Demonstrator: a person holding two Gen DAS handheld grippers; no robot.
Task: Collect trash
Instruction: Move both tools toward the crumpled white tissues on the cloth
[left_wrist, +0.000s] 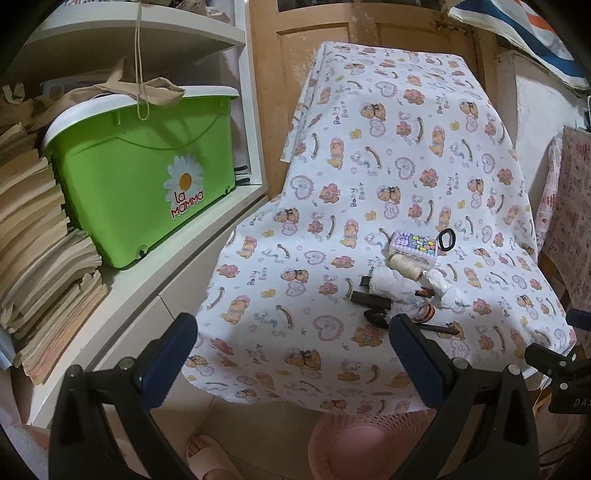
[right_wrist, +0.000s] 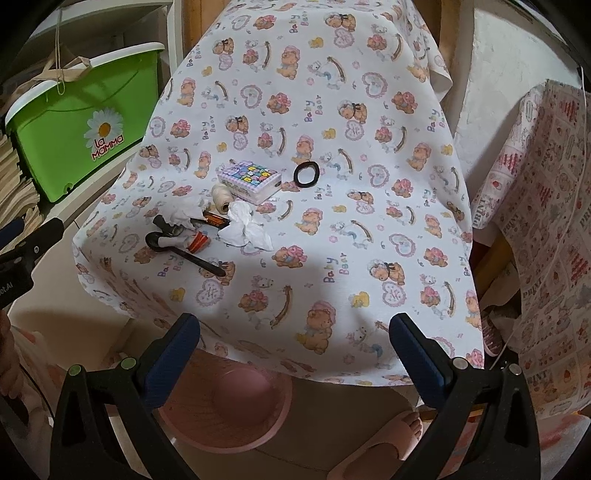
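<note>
**Pre-grasp: both grippers hovering, nothing picked yet**

Table under a bear-print cloth (right_wrist: 332, 258) is filling most of both views. Green La Mamma bin (left_wrist: 136, 177) is sitting on the white shelf at left, stacked paper beside it. Pink perforated basket (right_wrist: 225, 410) is sitting on the floor under the near table edge, likely the trash target.

Clutter is sitting in one cluster, near-left on the cloth in the right wrist view:
- patterned box (right_wrist: 249, 182) at the far side, thread spool (right_wrist: 221, 197) touching its near-left corner
- black hair tie (right_wrist: 306, 173) just right of the box, apart from it
- crumpled tissue (right_wrist: 245, 229), the obvious trash, near-right in the cluster
- second tissue wad (right_wrist: 184, 216) to its left, overlapping a black clip
- black spoon (right_wrist: 184, 251) at the near edge, small tape roll (right_wrist: 199, 242) touching it

Left gripper (left_wrist: 293, 354) and right gripper (right_wrist: 295, 354) are both holding fingers wide apart, empty, short of the cluster.

Step looks like approach/selection. Next move, my read: right gripper advancing far-left onto the crumpled tissue, closing on it alone without dragging the dark wrapper-like item beside it, then dropping it into the basket.
</note>
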